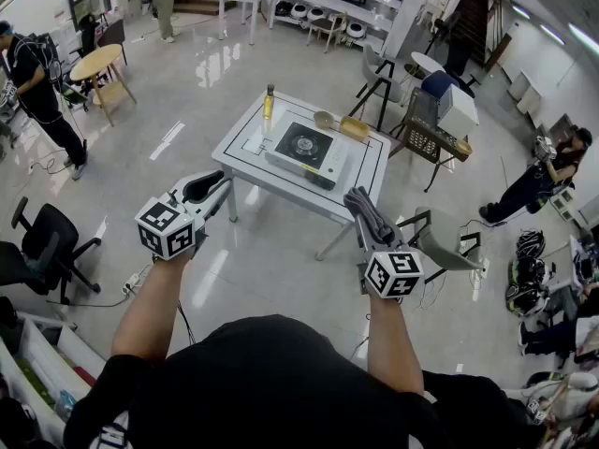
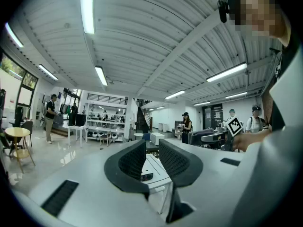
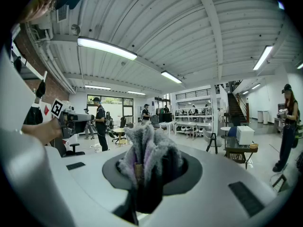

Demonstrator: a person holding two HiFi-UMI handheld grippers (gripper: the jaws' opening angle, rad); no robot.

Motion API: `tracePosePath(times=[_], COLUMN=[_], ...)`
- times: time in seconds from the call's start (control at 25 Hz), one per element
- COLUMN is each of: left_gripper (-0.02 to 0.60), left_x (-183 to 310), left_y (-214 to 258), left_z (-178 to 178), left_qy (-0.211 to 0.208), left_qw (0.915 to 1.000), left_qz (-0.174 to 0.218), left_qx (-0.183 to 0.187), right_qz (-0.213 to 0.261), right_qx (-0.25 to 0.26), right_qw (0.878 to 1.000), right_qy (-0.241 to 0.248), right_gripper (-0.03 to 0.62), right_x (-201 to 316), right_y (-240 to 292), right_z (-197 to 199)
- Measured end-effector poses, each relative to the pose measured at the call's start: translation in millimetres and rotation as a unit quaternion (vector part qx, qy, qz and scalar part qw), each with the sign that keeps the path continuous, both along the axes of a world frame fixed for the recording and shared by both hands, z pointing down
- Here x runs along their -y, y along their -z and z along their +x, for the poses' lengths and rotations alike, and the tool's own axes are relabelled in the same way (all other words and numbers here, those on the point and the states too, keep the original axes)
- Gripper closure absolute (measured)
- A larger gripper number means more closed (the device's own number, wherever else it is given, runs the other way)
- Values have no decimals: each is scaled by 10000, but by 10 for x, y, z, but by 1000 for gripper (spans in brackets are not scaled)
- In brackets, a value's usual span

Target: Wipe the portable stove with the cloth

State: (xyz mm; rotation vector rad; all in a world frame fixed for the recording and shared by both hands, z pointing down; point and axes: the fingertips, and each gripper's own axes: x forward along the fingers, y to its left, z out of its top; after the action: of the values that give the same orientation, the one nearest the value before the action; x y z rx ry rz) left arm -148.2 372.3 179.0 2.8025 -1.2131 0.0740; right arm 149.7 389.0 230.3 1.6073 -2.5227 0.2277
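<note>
My right claw [image 3: 150, 163] is clenched on the grey cloth [image 3: 147, 143], which bunches up between its jaws. My left claw [image 2: 151, 156] stands slightly parted and empty. The portable stove [image 1: 304, 146] sits on the white tabletop [image 1: 371, 170], well apart from both.

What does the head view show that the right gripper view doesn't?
Head view only: the white table with the stove and a bottle on it, out ahead of both hands.
Right gripper view only: the ceiling strip lights, and a close look along the jaws, closed on bunched fabric.
Both: the cloth in the right hand-held gripper, and the left hand-held gripper off to its side.
</note>
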Motion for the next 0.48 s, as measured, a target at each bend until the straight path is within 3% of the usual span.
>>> tracePosePath(times=[0.48], left_gripper=[508], left_x=[-74], left_y=[-21], left_z=[-63], left_qy=[-84], left_qw=[9999], left_qz=[-76], left_qx=[7], right_qz=[44], right_qx=[3], right_qw=[9999], right_qy=[-91], right_gripper=[477], right_x=[-67], right_y=[17], right_z=[-65])
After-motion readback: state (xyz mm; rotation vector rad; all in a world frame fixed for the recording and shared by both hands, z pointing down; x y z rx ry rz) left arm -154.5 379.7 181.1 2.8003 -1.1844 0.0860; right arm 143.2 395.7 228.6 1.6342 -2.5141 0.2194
